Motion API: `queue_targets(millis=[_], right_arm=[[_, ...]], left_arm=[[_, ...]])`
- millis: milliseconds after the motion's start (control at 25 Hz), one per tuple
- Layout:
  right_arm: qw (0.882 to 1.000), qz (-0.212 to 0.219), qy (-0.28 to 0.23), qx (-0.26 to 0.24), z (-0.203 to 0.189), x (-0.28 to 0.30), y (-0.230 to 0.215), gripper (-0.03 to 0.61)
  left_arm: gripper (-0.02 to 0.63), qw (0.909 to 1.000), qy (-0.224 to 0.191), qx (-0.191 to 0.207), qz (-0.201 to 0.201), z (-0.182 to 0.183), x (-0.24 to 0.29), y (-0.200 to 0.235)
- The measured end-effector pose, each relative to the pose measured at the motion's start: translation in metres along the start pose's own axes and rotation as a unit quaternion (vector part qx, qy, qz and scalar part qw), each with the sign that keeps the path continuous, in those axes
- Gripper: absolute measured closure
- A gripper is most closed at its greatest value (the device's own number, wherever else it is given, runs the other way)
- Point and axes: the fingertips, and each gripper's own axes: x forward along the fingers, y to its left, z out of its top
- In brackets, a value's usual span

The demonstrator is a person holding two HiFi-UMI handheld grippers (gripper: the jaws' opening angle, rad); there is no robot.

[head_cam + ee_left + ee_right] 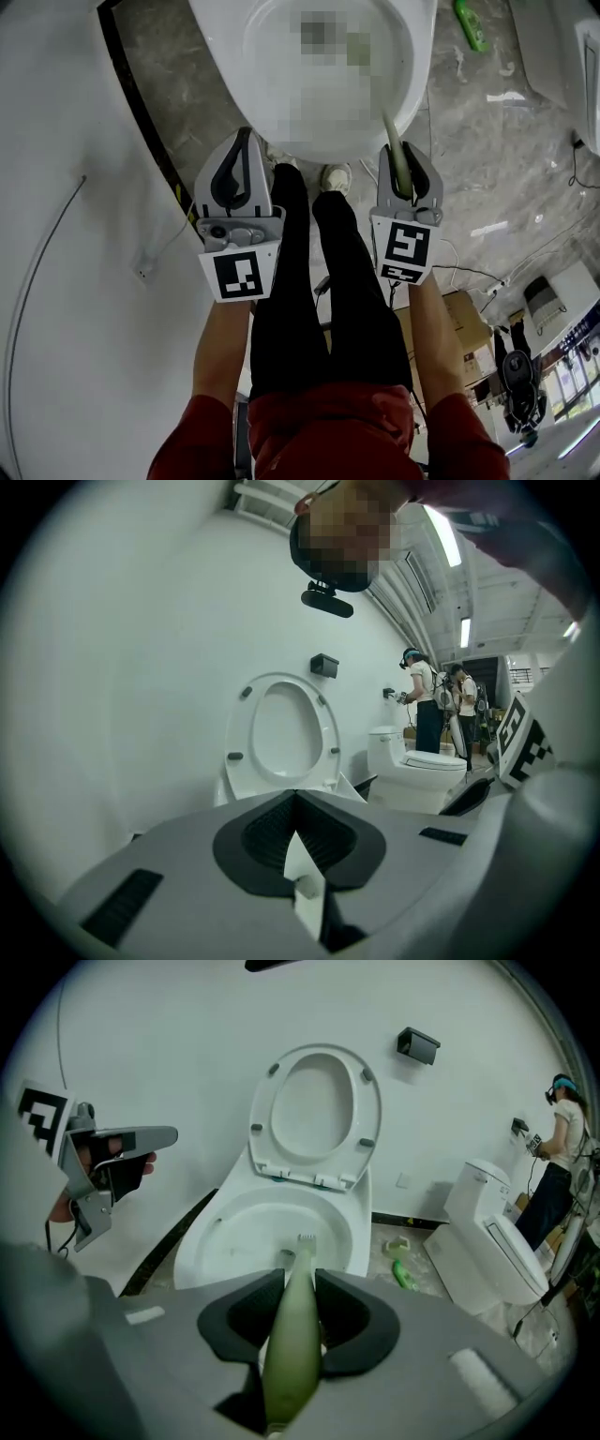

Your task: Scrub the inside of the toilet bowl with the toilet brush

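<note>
The white toilet bowl (412, 84) lies just ahead of both grippers, its seat and lid (319, 1115) raised against the wall. My right gripper (401, 155) is shut on the pale green handle of the toilet brush (292, 1330). The brush's head (306, 1241) reaches over the near rim into the bowl (202, 1232). My left gripper (246, 141) hangs shut and empty to the left of the bowl's near edge. In the left gripper view its jaws (295, 797) meet with nothing between them, facing the raised seat (237, 733). Part of the bowl's inside is blurred.
A second toilet (497, 1241) stands to the right, with a green object (403, 1274) on the floor between the two. A dark strip (141, 112) runs along the white wall's base at left. Two people (427, 705) stand in the background. A cardboard box (469, 319) sits behind my right.
</note>
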Motion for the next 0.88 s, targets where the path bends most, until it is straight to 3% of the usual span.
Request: queue_targets(millis=[240,440,720,880], right_arm=[[0.999,-0.005,0.043,0.000,-0.030,0.020,0.009,0.466],[0.993,0.045,0.083,0.066,-0.052,0.020,0.046,0.466],[0.975,0.152,0.009,0.162,-0.007,-0.011,0.088,0.466],[0.978,0.141,0.015,0.155,-0.022,0.001,0.086,0.466]], left_arm=[[0.607,0.9995,0.028,-0.003,-0.013,-0.033,0.007,-0.009],[0.607,0.9995,0.030,-0.009,-0.001,-0.033,0.009,-0.001],[0.607,0.9997,0.022,-0.005,0.009,-0.025,0.007,0.008],[0.607,0.9998,0.019,-0.007,0.008,-0.026,0.003,0.007]])
